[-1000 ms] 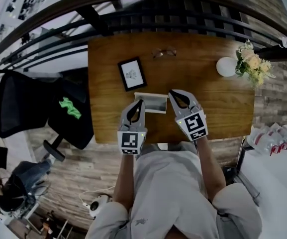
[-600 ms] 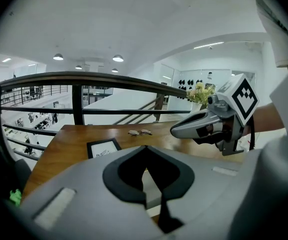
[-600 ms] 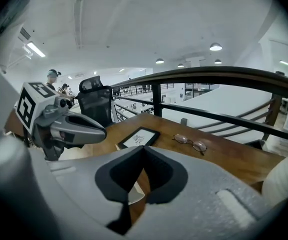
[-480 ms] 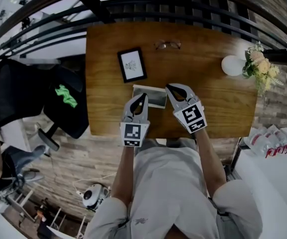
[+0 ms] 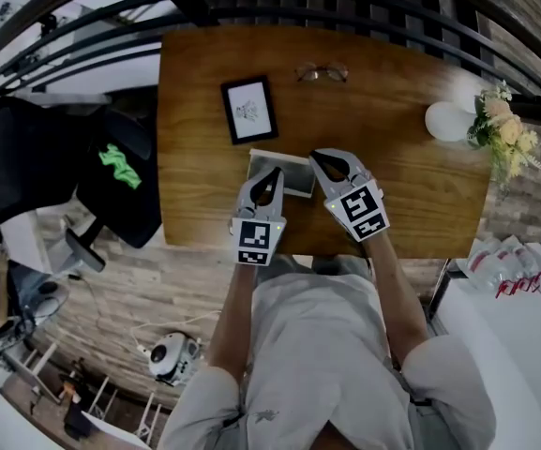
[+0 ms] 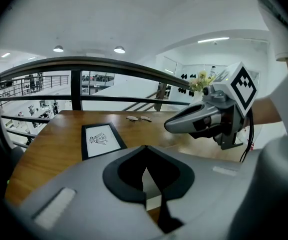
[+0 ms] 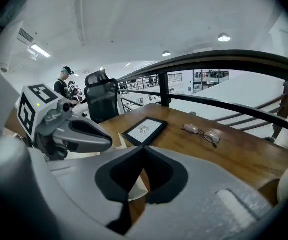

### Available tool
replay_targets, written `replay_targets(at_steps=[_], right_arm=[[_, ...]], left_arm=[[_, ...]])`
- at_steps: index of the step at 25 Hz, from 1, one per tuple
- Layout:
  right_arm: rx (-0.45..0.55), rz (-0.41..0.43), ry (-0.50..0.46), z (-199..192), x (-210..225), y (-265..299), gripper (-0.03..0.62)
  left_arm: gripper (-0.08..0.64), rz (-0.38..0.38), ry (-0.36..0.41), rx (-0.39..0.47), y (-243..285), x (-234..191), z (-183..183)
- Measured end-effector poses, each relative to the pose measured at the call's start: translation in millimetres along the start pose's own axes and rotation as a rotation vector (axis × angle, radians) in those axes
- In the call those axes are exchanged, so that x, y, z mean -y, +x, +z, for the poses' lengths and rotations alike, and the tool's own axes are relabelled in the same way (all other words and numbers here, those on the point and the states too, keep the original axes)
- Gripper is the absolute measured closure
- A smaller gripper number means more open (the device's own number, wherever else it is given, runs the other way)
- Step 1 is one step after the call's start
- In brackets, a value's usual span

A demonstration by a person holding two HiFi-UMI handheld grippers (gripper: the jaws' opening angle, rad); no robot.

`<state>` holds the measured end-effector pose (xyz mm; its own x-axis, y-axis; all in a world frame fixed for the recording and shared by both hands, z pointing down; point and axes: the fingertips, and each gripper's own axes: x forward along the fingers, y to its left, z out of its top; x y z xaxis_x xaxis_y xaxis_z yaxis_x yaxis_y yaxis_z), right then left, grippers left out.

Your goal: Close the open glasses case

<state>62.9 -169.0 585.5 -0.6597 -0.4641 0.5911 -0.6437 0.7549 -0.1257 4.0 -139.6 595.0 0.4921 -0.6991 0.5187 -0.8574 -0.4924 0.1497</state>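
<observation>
The one glasses case (image 5: 284, 172) lies open, pale, on the wooden table (image 5: 392, 195), near the middle of the front edge and between the tips of the two grippers. The left gripper (image 5: 271, 172) is at the case's left end with its two jaws pressed together tip to tip and nothing between them; a strip of the pale case shows through the gap behind the tips. The right gripper (image 5: 314, 157) is at the case's right end, its two jaws likewise pressed together and empty. Whether either gripper touches the case cannot be told. Behind the case, to the left, lies one black picture frame (image 5: 248, 110) holding a white sheet, and farther back, near the table's far edge, one pair of glasses (image 5: 322, 71). At the table's right end stands one round white vase (image 5: 446, 121) with one bunch of flowers (image 5: 503, 131). One black office chair (image 5: 36, 172) stands off the table's left side.
</observation>
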Motion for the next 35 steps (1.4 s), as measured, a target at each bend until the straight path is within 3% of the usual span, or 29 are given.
replay_targets(at_steps=[18,35], right_arm=[[-0.071,0.047,-0.001,-23,-3,23,0.589],[-0.097,0.068,0.000,-30,-15,27,0.589]], left_arm=[[0.540,-0.027,-0.023,-0.121,39,9,-34],[0.540,-0.033,-0.046,-0.116,39,10,-36]])
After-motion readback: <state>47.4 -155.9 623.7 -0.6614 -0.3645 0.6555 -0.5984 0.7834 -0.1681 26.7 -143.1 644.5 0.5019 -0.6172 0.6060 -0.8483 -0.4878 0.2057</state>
